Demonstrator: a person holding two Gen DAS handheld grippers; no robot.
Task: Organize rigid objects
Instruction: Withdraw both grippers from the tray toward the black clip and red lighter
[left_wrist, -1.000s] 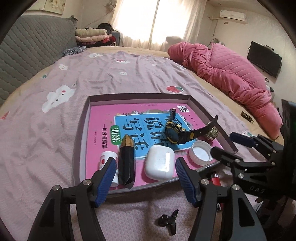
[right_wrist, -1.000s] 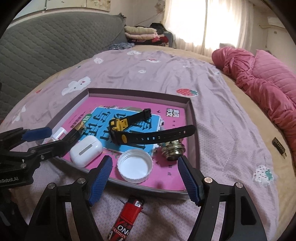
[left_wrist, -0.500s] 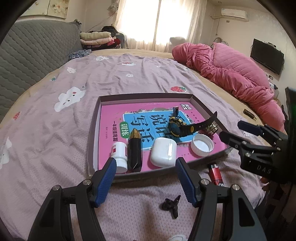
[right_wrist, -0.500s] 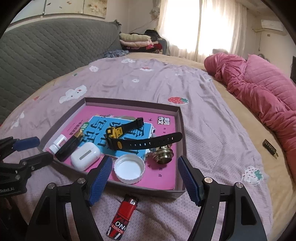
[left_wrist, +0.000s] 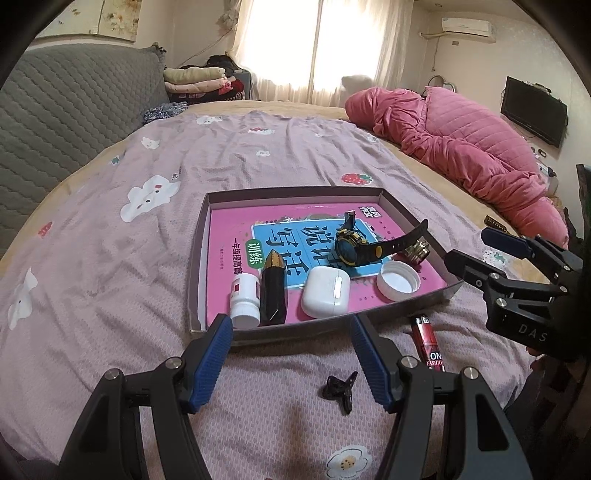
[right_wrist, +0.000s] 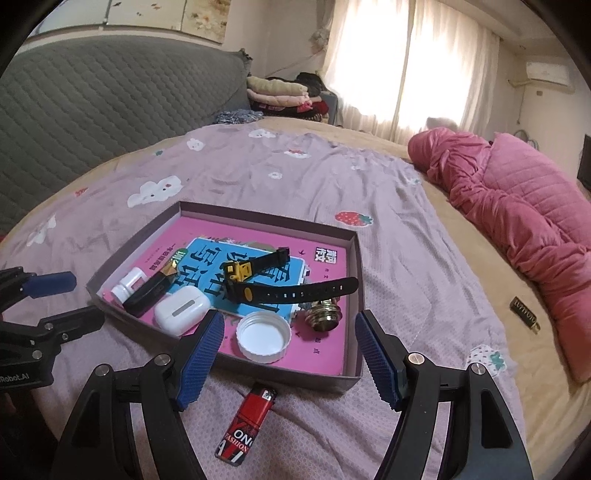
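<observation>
Our left gripper (left_wrist: 290, 354) and right gripper (right_wrist: 288, 354) hang wide open and empty above the box's (left_wrist: 207, 236) near edge, since the lighter (right_wrist: 245, 424) and clip (left_wrist: 338, 387) lie outside it on the sheet, likely next to collect.

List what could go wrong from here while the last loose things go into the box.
The lighter lies tight against the box wall, so a finger reaching for it may shove the box. The small black clip sits low on the soft bedsheet, so pads may pinch cloth. The watch strap overhangs the metal cap and could snag.
</observation>
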